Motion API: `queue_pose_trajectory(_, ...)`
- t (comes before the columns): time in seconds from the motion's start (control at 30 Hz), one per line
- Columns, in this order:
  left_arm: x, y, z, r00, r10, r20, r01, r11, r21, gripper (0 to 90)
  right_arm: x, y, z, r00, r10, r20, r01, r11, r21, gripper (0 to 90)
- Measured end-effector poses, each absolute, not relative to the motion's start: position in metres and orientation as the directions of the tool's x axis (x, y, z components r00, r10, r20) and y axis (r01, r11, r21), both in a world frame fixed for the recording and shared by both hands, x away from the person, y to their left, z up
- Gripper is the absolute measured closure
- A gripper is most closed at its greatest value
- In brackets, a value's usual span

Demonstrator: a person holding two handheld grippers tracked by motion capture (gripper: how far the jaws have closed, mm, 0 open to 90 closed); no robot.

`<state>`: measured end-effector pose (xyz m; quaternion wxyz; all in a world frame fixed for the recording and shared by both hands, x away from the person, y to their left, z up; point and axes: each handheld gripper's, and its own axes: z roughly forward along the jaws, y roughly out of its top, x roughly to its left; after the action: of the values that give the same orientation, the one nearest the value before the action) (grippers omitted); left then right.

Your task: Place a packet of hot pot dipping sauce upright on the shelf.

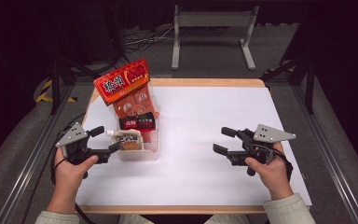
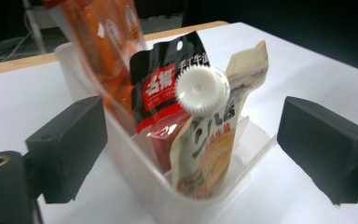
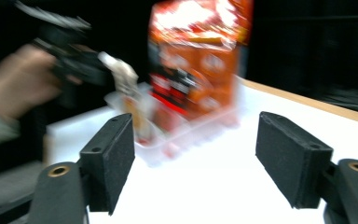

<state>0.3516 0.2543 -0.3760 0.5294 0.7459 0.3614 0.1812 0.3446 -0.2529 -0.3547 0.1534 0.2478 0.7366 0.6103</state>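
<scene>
- While the bin [image 1: 140, 151] stands on the table [image 1: 205, 140], well left of the middle, every place below is given from that clear plastic bin.
- Inside the bin, at its near end, a cream spouted pouch [image 1: 128, 140] stands upright, its white screw cap [image 2: 202, 89] pointing out over the bin's left wall.
- Just behind the pouch in the bin sits a black-and-red packet [image 1: 137, 122], and behind that a tall orange bag [image 1: 126, 88] that rises well above the rim and leans left.
- The left hand-held gripper [image 1: 105, 140] is just left of the bin's near end, its jaws spread wide to either side of the pouch's cap.
- Its pads press on nothing; in the left gripper view the cap and the bin's corner lie between the jaws with clear gaps on both sides.
- The right hand-held gripper [image 1: 223, 140] is well to the right of the bin, over bare table and pointing towards it.
- Its jaws also stand wide apart with nothing between them; in the right gripper view the bin shows blurred beyond them.
- Both hands come in from the near edge of the table, one on each side of the bin.
</scene>
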Motion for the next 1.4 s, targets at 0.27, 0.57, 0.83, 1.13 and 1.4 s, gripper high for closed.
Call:
queue_pose_trajectory(0.27, 0.331, 0.265, -0.381, 0.672, 0.734, -0.097, 0.344, -0.193, 0.919, 5.3, 0.343, -0.283, -0.364, -0.7, 0.713, -0.036, 0.187, 0.231, 0.955, 23.3)
queue_pose_trajectory(0.57, 0.323, 0.275, -0.397, 0.674, 0.727, -0.127, 0.35, -0.163, 0.922, 4.2, 0.331, -0.32, -0.379, -0.623, 0.782, -0.019, 0.22, 0.199, 0.955, 22.0)
queue_pose_trajectory(0.83, 0.321, 0.28, -0.409, 0.671, 0.727, -0.145, 0.343, -0.132, 0.93, 4.4, 0.323, -0.342, -0.399, -0.578, 0.816, 0.008, 0.258, 0.174, 0.95, 21.6)
queue_pose_trajectory(1.13, 0.32, 0.282, -0.426, 0.67, 0.731, -0.133, 0.329, -0.131, 0.935, 4.6, 0.313, -0.355, -0.424, -0.554, 0.832, 0.021, 0.267, 0.153, 0.951, 21.3)
queue_pose_trajectory(1.4, 0.323, 0.276, -0.443, 0.669, 0.737, -0.093, 0.314, -0.167, 0.935, 4.9, 0.308, -0.359, -0.441, -0.556, 0.831, 0.022, 0.265, 0.152, 0.952, 21.3)
